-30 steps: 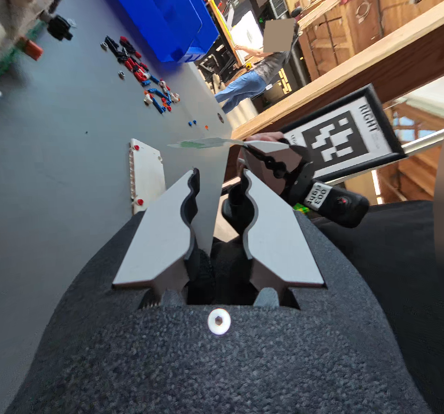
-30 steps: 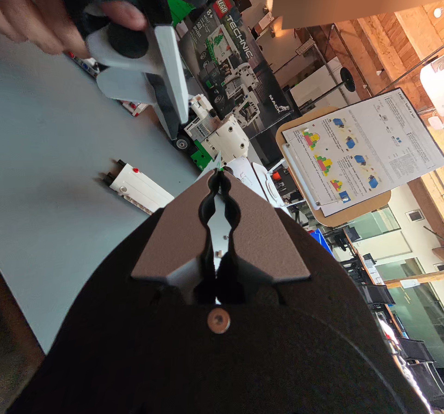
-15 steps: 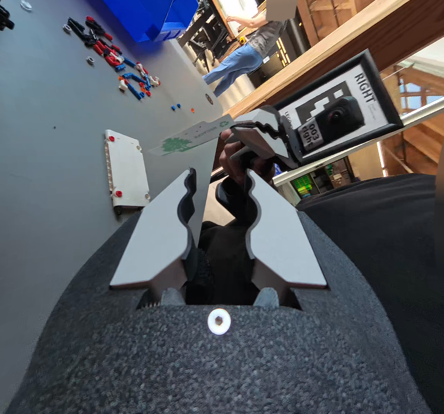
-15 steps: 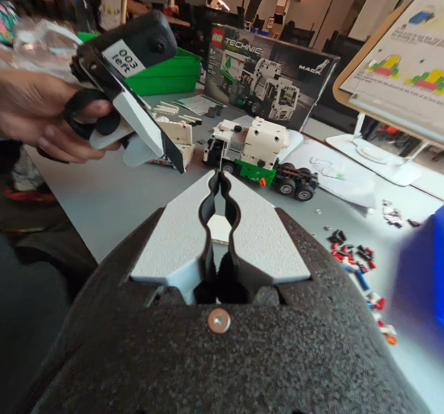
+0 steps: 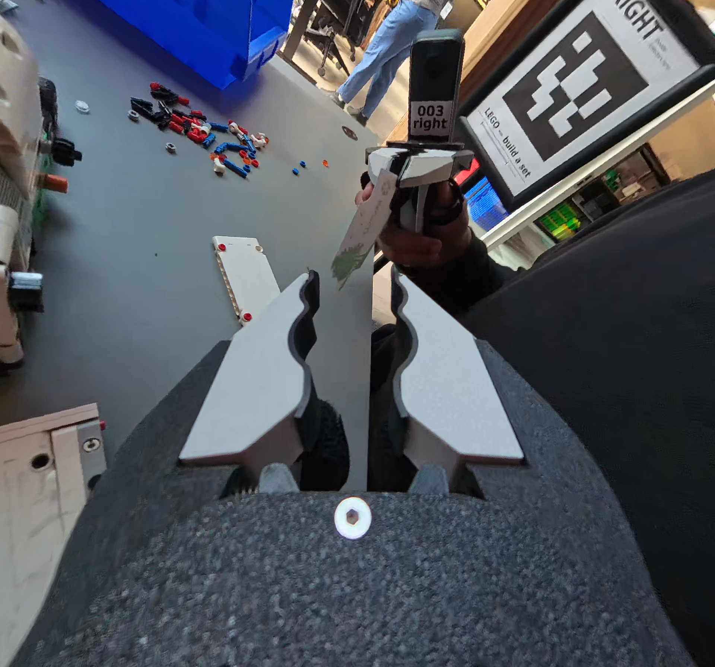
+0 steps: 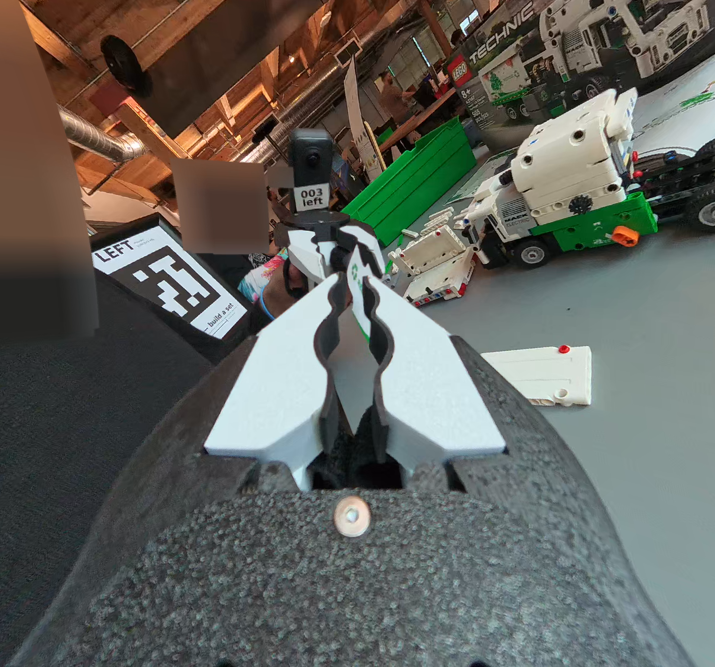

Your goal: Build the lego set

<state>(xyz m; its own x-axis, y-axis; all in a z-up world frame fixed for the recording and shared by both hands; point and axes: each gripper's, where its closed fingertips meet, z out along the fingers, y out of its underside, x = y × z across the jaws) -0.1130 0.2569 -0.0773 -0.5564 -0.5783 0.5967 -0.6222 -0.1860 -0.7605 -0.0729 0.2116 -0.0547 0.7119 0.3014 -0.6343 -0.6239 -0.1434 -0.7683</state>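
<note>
My right gripper (image 6: 354, 280) is shut on a white sticker strip with green print (image 6: 354, 273), which runs between the tips along the right pad. In the left wrist view the right gripper (image 5: 402, 168) is held up in a hand above the grey table (image 5: 135, 222). The sticker (image 5: 363, 230) hangs from it, slanting down. Its green end reaches between the tips of my left gripper (image 5: 354, 276), which is open and holds nothing. The left gripper (image 6: 332, 245) faces me in the right wrist view, just behind the sticker. A white flat panel with red pins (image 5: 247, 280) lies on the table beside the left gripper.
A white and green toy truck (image 6: 572, 199) and a white part-built assembly (image 6: 437, 265) stand on the table, with a green bin (image 6: 418, 180) and the set's box (image 6: 580, 29) behind. A blue bin (image 5: 174, 9) and several loose small parts (image 5: 201, 133) lie farther off. The tips of one gripper are about 7 cm away from the tips of the other.
The right gripper has turned to face the left one, still with the sticker. The sticker swung from level to hanging down between the left tips. The left gripper stayed open.
</note>
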